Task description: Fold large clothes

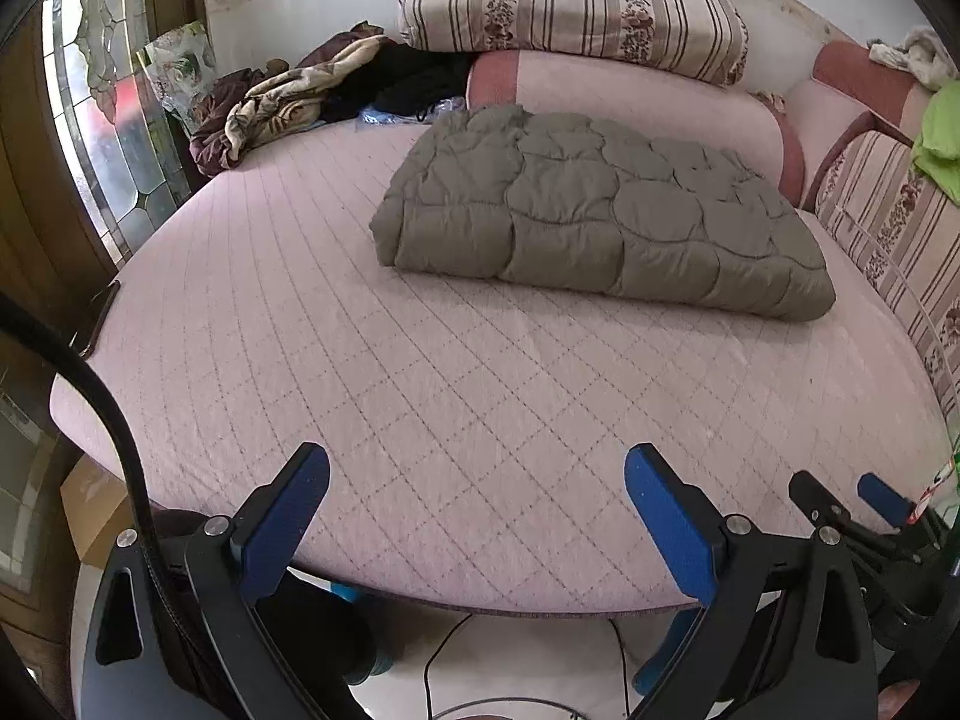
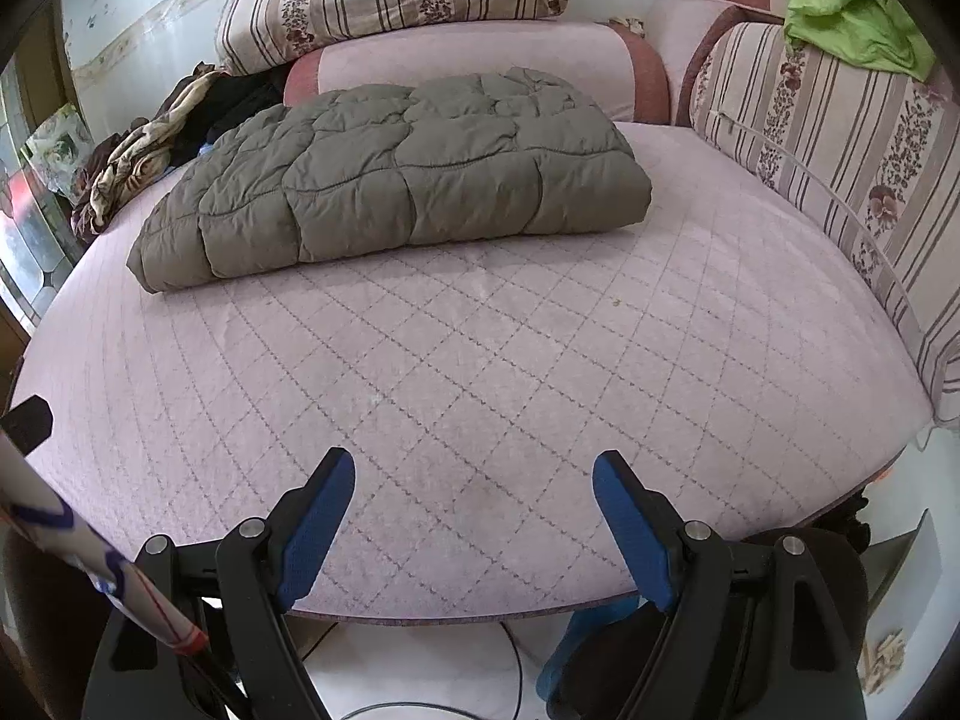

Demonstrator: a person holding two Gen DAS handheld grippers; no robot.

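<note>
A grey-olive quilted padded coat (image 1: 600,210) lies folded into a thick rectangle on the far part of the pink quilted bed (image 1: 420,396). It also shows in the right wrist view (image 2: 396,174). My left gripper (image 1: 477,468) is open and empty, held over the near edge of the bed, well short of the coat. My right gripper (image 2: 474,474) is open and empty too, over the same near edge (image 2: 480,420). The right gripper also shows at the right edge of the left wrist view (image 1: 840,498).
A striped floral pillow (image 1: 570,6) rests on a pink bolster (image 1: 636,102) behind the coat. Crumpled clothes (image 1: 288,96) pile at the back left. A striped cushion (image 2: 840,138) with a green cloth (image 2: 852,12) lines the right side. Cables lie on the floor (image 1: 444,660).
</note>
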